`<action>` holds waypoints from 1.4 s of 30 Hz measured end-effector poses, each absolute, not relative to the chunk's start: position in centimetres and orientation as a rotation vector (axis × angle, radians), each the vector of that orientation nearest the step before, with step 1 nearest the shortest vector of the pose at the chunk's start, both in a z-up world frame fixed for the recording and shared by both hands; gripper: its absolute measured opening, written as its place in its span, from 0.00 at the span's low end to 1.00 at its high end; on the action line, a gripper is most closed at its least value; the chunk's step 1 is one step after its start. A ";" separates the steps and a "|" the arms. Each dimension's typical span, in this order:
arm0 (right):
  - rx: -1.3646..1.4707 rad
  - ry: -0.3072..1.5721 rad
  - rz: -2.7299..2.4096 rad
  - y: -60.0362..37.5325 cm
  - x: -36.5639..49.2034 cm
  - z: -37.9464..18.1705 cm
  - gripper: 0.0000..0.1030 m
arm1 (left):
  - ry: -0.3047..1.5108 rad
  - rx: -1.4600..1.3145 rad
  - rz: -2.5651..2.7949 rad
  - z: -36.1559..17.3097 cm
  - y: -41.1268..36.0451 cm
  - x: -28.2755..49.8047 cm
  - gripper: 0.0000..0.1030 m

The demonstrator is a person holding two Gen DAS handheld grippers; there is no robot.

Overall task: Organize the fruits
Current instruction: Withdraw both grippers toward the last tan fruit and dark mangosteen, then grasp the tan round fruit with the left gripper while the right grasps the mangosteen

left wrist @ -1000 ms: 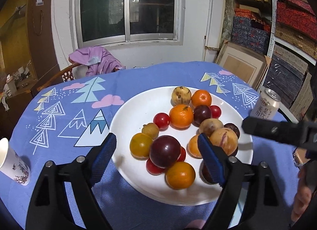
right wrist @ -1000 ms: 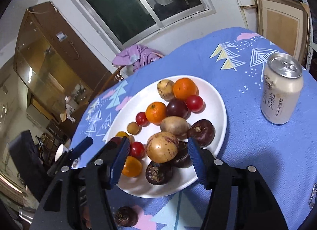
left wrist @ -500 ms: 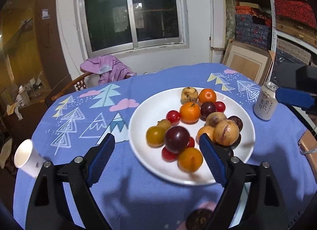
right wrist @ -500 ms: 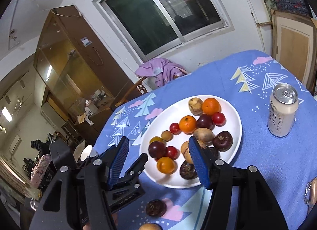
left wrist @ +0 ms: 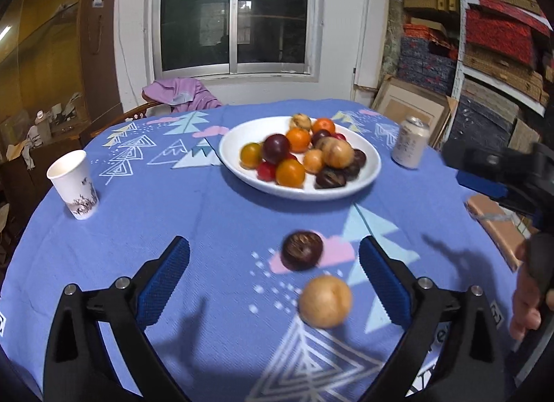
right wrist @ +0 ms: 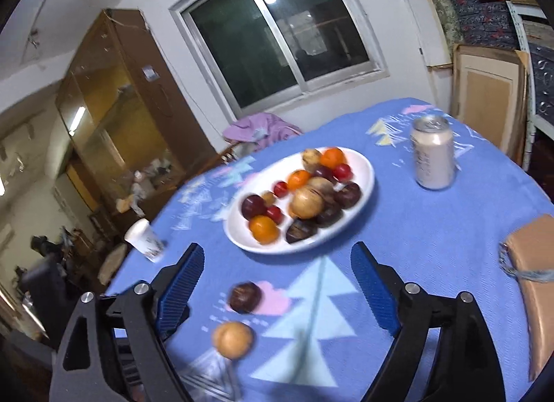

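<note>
Fruits, two loose on the blue tablecloth (left wrist: 214, 229): nearest, one tan round fruit (left wrist: 324, 301); just beyond, apart from it, one dark purple fruit (left wrist: 302, 250). Both framed by the left gripper (left wrist: 273, 275), jaws wide, just been opening, gripping nothing. Right gripper (right wrist: 277, 284) likewise spread, just been opening, empty. Farther back, one white plate (left wrist: 372, 163) heaped with a dozen or so fruits; exact count blurred. Left of it, one paper cup (left wrist: 73, 184). Right, one drink can (left wrist: 410, 142).
</note>
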State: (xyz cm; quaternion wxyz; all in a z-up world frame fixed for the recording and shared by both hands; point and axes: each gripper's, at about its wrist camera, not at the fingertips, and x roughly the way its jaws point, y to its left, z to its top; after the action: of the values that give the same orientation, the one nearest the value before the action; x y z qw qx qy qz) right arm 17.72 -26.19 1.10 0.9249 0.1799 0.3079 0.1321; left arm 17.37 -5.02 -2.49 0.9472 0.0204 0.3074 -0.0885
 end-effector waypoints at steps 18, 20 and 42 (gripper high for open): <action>0.396 0.677 0.278 -26.2 18.1 0.2 0.87 | 0.740 0.093 -0.163 -5.7 -7.0 19.3 0.95; 0.396 0.681 0.278 -26.1 18.1 0.1 0.87 | 0.743 0.096 -0.164 -5.7 -7.1 19.5 0.95; 0.304 0.756 0.339 -23.5 19.1 -1.0 0.88 | 0.793 0.111 -0.329 -6.5 -8.6 19.3 0.38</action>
State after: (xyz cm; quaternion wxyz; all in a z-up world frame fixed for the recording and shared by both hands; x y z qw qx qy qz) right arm 19.11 -23.45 -1.00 0.9041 0.1472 0.3660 0.1641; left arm 19.28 -8.64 -6.49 0.9078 0.0536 0.3841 -0.1594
